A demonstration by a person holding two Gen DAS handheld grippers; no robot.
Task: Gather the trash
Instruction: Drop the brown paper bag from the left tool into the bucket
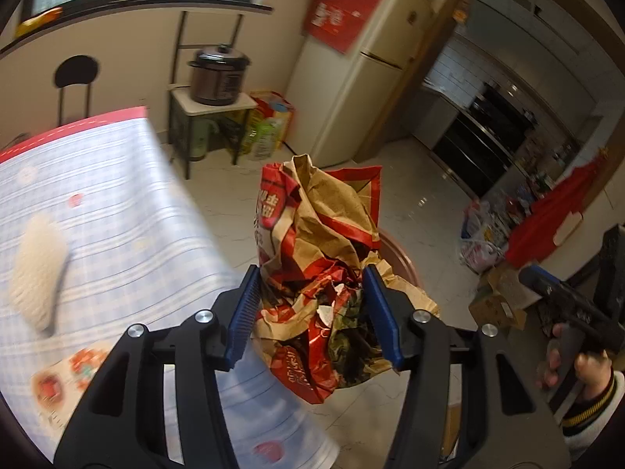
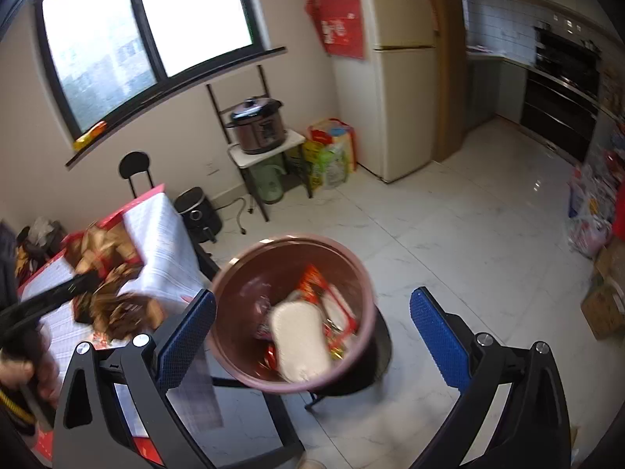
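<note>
A: Left camera?
B: The left gripper (image 1: 312, 312) squeezes a crumpled paper bag (image 1: 324, 258), above the table (image 1: 117, 195) edge at nine o'clock.
A: Right camera?
B: The right gripper (image 2: 312, 332) is wide open, holding nothing. The trash bin (image 2: 234, 273) sits dead center; that blurry white thing (image 2: 299, 336) inside is maybe a cloth.

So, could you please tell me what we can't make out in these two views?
- Left wrist view: the crumpled paper bag in the left claw hides most of the pink bin.
- Left wrist view: motion blur smears the pale object on the table.
- Right wrist view: blur and depth obscure the red wrappers in the bin.
</note>
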